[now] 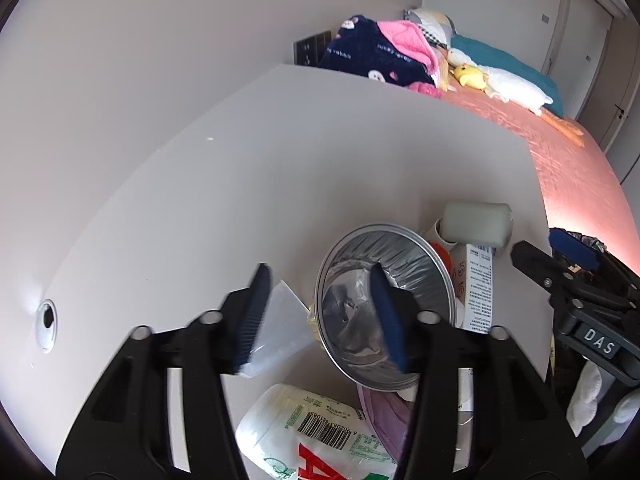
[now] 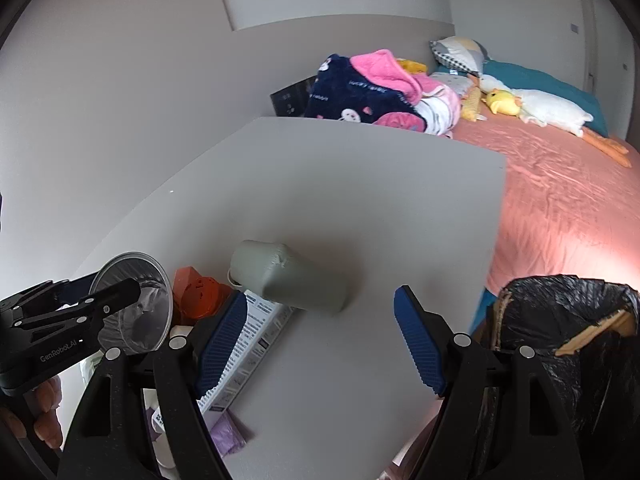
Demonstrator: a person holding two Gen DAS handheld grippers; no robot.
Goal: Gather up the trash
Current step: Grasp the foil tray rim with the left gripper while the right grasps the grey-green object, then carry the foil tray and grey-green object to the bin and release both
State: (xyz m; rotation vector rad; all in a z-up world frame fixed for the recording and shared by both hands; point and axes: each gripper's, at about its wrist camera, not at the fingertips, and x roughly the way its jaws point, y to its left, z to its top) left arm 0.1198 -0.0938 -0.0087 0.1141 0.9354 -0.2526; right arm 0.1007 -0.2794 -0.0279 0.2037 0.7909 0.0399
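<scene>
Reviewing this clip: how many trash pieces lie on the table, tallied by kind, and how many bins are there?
Foil bowl, tilted, left gripper finger inside: 1
Grey-green cup, on its side: 1
Clear plastic cup: 1
Orange plastic piece: 1
White printed box: 1
White barcoded packet: 1
Purple wrapper: 1
Black-lined bin, beside table: 1
Total: 7 trash pieces, 1 bin
</scene>
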